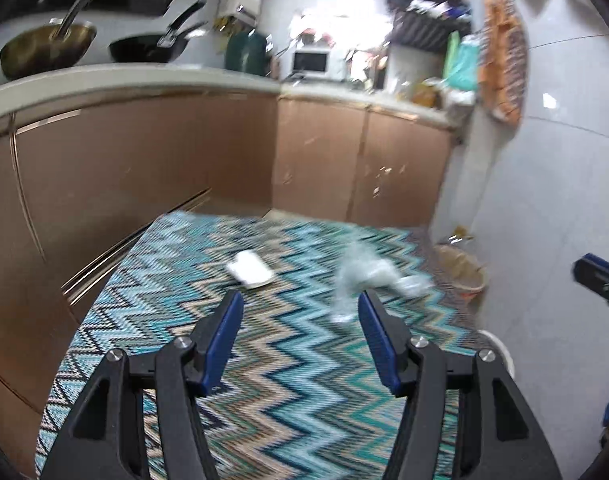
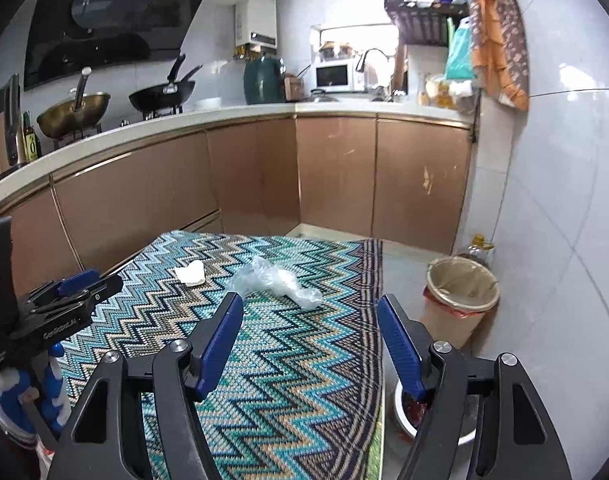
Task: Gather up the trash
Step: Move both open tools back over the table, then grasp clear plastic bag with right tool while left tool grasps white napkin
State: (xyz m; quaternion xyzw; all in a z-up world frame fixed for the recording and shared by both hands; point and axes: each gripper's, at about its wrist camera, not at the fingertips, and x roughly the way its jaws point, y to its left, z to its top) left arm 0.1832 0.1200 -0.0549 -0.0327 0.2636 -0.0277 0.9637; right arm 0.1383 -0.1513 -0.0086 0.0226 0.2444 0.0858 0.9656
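Note:
A crumpled clear plastic bag (image 2: 274, 280) and a white tissue (image 2: 190, 273) lie on a zigzag-patterned mat (image 2: 296, 360). Both show in the left wrist view, bag (image 1: 364, 274) and tissue (image 1: 250, 269), blurred. A lined trash bin (image 2: 460, 292) stands on the floor right of the mat, by the wall. My left gripper (image 1: 300, 300) is open and empty, hovering just short of the bag. My right gripper (image 2: 308, 304) is open and empty, above the mat's right part, short of the bag. The left gripper also shows at the left of the right wrist view (image 2: 80, 280).
Brown kitchen cabinets (image 2: 336, 176) run along the left and back, with pans on the counter. A metal bowl (image 2: 436, 416) sits on the floor under my right gripper's right finger. A tiled wall (image 2: 564, 200) bounds the right. A bottle (image 2: 478, 246) stands behind the bin.

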